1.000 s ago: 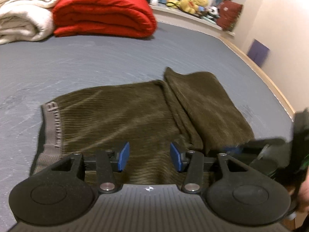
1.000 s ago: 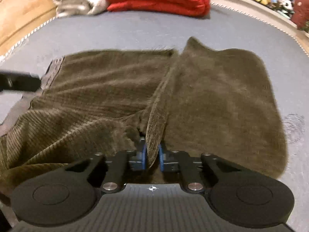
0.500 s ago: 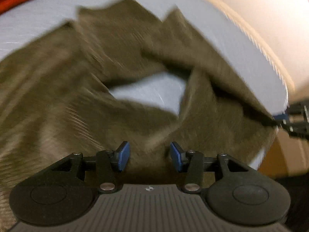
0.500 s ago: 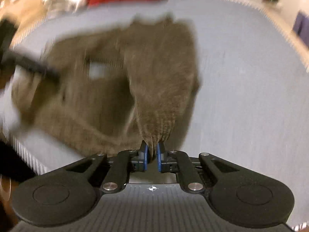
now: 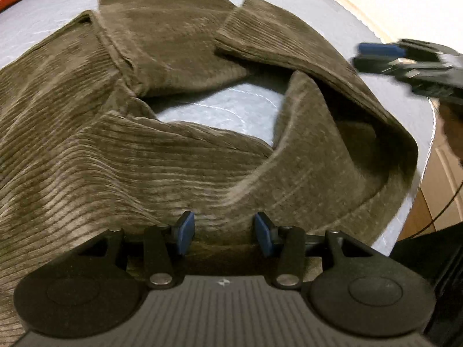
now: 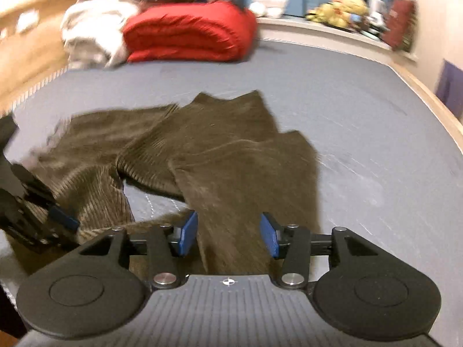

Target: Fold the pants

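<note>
Near edge of grey mattress (image 6: 376, 115) taken up by crumpled olive corduroy pants (image 6: 220, 156), one small bare patch of mattress showing inside the folds. Open grey surface to the right of the pants and beyond them. Far end blocked by folded red blanket (image 6: 185, 31) and white bedding pile (image 6: 89, 26). Wooden rim (image 6: 428, 92) along the right side, wall close behind. Cluttered ledge of soft toys (image 6: 338, 8) past the far edge.

My left view cuts the pants (image 5: 86, 144) off at its left edge; my right gripper (image 5: 405, 57) blurs at upper right.
</note>
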Demonstrator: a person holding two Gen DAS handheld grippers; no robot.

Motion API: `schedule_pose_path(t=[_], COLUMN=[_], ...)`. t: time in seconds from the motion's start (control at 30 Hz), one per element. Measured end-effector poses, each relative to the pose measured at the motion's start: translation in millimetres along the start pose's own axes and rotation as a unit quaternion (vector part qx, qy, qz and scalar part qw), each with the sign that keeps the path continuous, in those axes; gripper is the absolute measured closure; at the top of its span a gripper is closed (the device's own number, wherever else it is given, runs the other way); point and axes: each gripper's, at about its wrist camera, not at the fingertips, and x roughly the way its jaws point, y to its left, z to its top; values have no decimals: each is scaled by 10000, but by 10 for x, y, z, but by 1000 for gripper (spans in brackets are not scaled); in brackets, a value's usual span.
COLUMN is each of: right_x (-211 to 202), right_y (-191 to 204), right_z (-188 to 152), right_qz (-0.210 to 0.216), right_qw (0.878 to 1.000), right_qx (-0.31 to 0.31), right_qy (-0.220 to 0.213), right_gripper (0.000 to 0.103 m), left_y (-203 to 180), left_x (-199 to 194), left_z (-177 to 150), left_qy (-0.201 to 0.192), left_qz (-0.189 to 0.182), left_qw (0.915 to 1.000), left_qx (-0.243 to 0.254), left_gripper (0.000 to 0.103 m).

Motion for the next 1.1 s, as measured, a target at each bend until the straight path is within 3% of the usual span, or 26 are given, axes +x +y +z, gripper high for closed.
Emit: schedule_pose_path(t=[0.2, 0.27, 0.3, 0.33, 0.43, 0.53, 0.63, 0.73, 0.8, 0.87, 0.93, 1.0, 1.07, 1.1], right_x=[695, 846, 873, 853, 535, -68, -730, -1077, -1119, -1097, -1184, -1348, -1481, -1497], right_y=[501, 567, 558, 504, 215, -313, -945, -1547, -1916, -2183, -2331, -2372, -2353, -2348], right_z=[100, 104, 126, 150, 239, 230, -57, -650, -1169, -1634, -1881, -1797, -1584, -1473], right_qz=[-368, -514, -561, -635, -992, -1566, -2199, -2906, -3167, -3067, -2948, -3296, -3587, -3517], right_qw=[9940, 9898, 9888, 9894, 9929, 9857, 9635, 9256, 8859, 8402, 8023, 7905, 7996, 8123], right_qx=[-944, -1194, -1222, -1149, -654, 228, 1213, 2388, 3364, 4331, 5068, 5098, 4808, 4653], right_qy=[409, 592, 653, 620, 67, -570, -929, -425, 405, 1116, 1116, 812, 283, 10], right_gripper=[48, 67, 91, 94, 96, 96, 96, 96, 96, 91, 79, 77, 73, 68], left_y=[109, 108, 76, 80, 41, 10, -27, -57, -97, -129, -141, -135, -103, -74], left_x=[-33, -43, -44, -47, -97, -111, -110, -104, -86, -75, -79, -97, -123, -137], left_z=[117, 134, 144, 153, 167, 206, 235, 234, 248, 266, 285, 286, 288, 288], left_qy=[-136, -158, -169, -178, -250, -346, -386, -385, -374, -381, -415, -470, -521, -546], left_qz=[135, 171, 191, 207, 238, 227, 232, 211, 205, 223, 219, 225, 257, 273], left_qw=[9996, 9994, 9994, 9994, 9992, 9989, 9988, 9989, 9989, 9989, 9986, 9982, 9977, 9973], left_qx=[-220, -238, -230, -222, -216, -240, -193, -189, -185, -185, -230, -288, -360, -414], left_gripper=[51, 51, 51, 51, 51, 51, 51, 51, 51, 51, 47, 45, 45, 45])
